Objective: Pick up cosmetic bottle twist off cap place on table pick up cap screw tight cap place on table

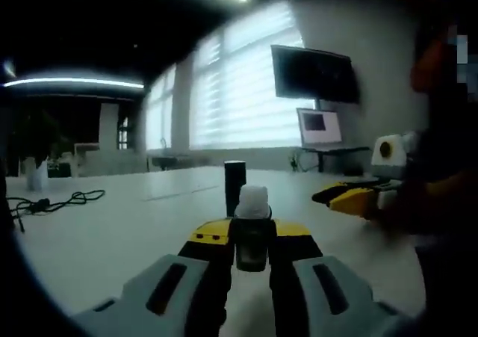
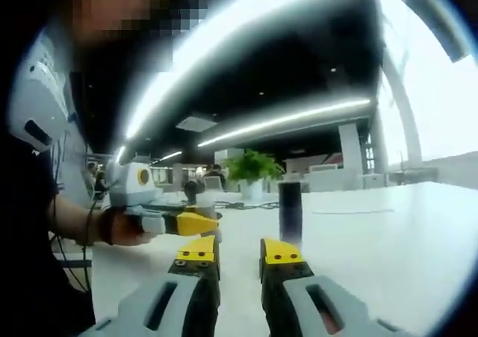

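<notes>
My left gripper (image 1: 252, 238) is shut on a small dark cosmetic bottle (image 1: 252, 201), held upright, its bare white neck sticking up above the yellow jaw tips. Just beyond it a tall black cap (image 1: 235, 184) stands alone on the white table (image 1: 134, 225). The right gripper (image 1: 347, 197) comes in from the right, low over the table. In the right gripper view, my right gripper (image 2: 239, 253) is open with nothing between its jaws, and the black cap (image 2: 290, 210) stands ahead of it. The left gripper (image 2: 193, 222) shows at the left, held by a hand.
A black cable (image 1: 56, 201) lies at the table's left side. A monitor (image 1: 317, 126) and a wall screen (image 1: 314, 74) stand behind the far edge by the bright windows. A potted plant (image 2: 252, 171) sits at the far end. The person's body (image 2: 30, 202) is close at the left.
</notes>
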Tool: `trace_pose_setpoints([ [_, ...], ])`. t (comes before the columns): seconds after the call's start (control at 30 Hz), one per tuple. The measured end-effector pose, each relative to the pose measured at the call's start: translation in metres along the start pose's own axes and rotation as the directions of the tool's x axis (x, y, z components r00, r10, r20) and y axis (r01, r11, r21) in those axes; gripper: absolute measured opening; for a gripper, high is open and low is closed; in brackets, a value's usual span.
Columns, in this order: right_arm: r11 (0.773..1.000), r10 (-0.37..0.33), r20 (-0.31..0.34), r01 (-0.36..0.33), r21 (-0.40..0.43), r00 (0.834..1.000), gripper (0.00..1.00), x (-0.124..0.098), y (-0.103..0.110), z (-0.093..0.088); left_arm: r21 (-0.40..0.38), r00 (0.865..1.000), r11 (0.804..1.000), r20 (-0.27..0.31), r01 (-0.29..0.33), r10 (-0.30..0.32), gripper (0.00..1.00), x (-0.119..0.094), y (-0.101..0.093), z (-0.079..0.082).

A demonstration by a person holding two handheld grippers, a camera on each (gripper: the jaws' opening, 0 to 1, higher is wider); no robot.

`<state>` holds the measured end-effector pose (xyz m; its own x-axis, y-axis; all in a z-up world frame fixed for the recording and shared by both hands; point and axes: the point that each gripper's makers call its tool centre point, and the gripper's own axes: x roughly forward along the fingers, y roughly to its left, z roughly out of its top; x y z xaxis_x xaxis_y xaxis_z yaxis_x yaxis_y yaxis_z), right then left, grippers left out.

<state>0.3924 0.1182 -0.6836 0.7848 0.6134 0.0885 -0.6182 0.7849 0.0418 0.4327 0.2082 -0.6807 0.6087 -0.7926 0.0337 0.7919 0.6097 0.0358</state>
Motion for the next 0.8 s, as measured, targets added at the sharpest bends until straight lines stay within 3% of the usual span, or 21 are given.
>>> trace_pose_setpoints([
  [0.17, 1.000, -0.001, -0.001, 0.001, 0.004, 1.000, 0.15, 0.000, -0.001, 0.000, -0.037, 0.999, 0.998, -0.012, 0.046, -0.047, 0.09, -0.011, -0.007, -0.005],
  [0.3, 1.000, -0.004, -0.006, 0.004, 0.000, 1.000, 0.15, 0.001, -0.001, -0.001, -0.013, 0.991, 0.991, 0.008, 0.136, -0.136, 0.09, -0.018, -0.028, -0.001],
  [0.6, 0.999, -0.040, -0.033, 0.041, 0.005, 0.999, 0.15, 0.002, -0.008, -0.006, -0.066, 0.981, 0.979, 0.006, 0.192, -0.192, 0.09, -0.028, -0.050, -0.005],
  [0.67, 0.999, -0.051, -0.041, 0.051, 0.005, 0.998, 0.16, 0.003, -0.010, -0.007, -0.104, 0.975, 0.969, 0.014, 0.222, -0.222, 0.09, -0.030, -0.056, -0.003],
  [0.8, 0.995, -0.098, -0.063, 0.098, -0.004, 0.993, 0.17, 0.005, -0.018, -0.011, -0.107, 0.961, 0.955, 0.005, 0.276, -0.277, 0.09, -0.035, -0.066, -0.006],
])
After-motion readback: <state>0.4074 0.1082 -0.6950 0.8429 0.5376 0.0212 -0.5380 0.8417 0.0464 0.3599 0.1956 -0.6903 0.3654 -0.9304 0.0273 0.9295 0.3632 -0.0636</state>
